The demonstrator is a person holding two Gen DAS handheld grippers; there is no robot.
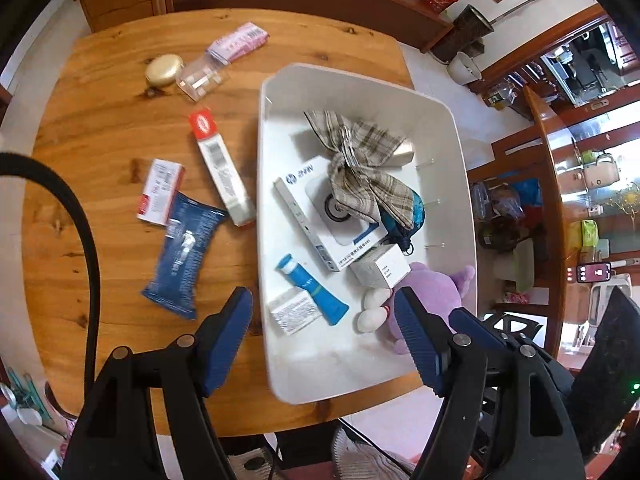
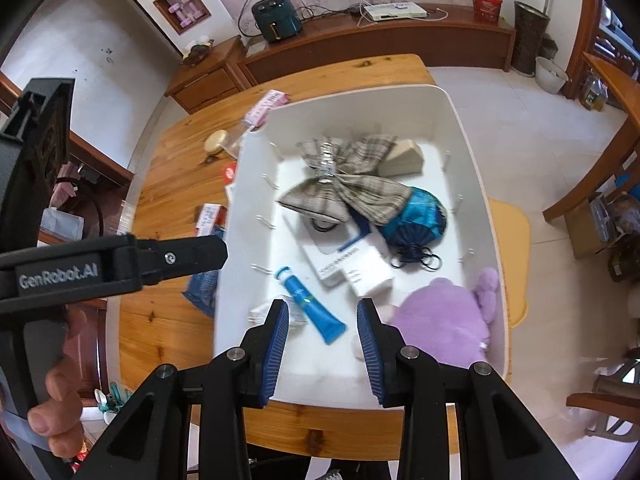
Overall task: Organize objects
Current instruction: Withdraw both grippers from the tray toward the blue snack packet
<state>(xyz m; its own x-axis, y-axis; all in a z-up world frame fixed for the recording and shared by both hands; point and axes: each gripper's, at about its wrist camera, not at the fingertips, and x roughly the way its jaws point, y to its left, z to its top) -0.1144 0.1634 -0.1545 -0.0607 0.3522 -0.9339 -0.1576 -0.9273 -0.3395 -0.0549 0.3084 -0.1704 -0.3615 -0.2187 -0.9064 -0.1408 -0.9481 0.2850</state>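
Both claws, left claw (image 1: 324,306) and right claw (image 2: 323,316), gape empty above the bin (image 2: 476,168).

The white plastic bin (image 1: 280,92) sits on the round wooden table (image 1: 100,112), at its right side. A blue tube (image 1: 316,290) and purple plush toy (image 1: 436,284) lie inside; a dark blue packet (image 1: 182,248) lies left of the bin.

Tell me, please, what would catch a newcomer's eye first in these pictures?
Probably the white bin on the wooden table, filled with a plaid cloth, a blue tube and a purple plush toy in its near corner. Beside it, packets lie loose, including a dark blue pouch.
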